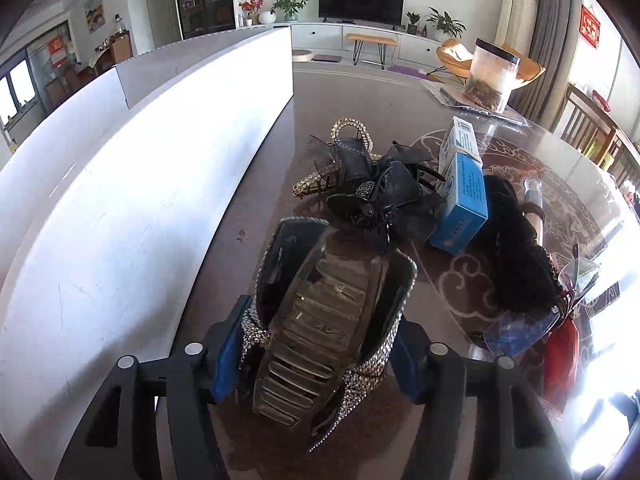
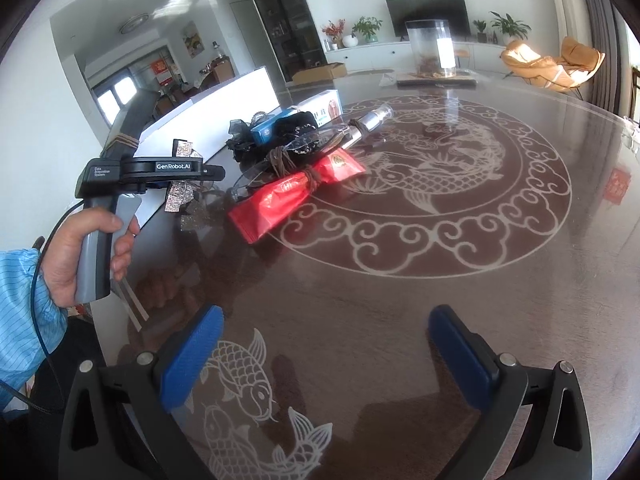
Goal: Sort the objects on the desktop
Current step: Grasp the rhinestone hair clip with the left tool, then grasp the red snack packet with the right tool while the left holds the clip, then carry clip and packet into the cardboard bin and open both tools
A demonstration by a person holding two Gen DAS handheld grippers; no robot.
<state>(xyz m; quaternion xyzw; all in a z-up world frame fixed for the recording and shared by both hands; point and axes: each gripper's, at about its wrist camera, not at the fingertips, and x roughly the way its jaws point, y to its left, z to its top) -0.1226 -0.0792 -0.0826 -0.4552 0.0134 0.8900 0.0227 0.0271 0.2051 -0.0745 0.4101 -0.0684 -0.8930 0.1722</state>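
Observation:
My left gripper (image 1: 320,344) is shut on a large rhinestone-edged hair claw clip (image 1: 320,320), held just above the dark table beside a white box (image 1: 120,200). Ahead of it lie a black bow hair clip (image 1: 376,192), a gold rhinestone clip (image 1: 340,152) and a blue carton (image 1: 460,196). In the right wrist view the left gripper (image 2: 180,184) shows at the left with the sparkly clip (image 2: 182,196) in it. My right gripper (image 2: 324,352) is open and empty over the table's fish pattern. The pile holds a red packet (image 2: 288,196), glasses (image 2: 280,160) and a silver bottle (image 2: 372,120).
A clear plastic jar (image 1: 494,76) stands on a flat bag at the table's far side, also in the right wrist view (image 2: 432,48). A black pouch (image 1: 516,248) lies right of the blue carton. The table edge (image 2: 120,292) runs along the left.

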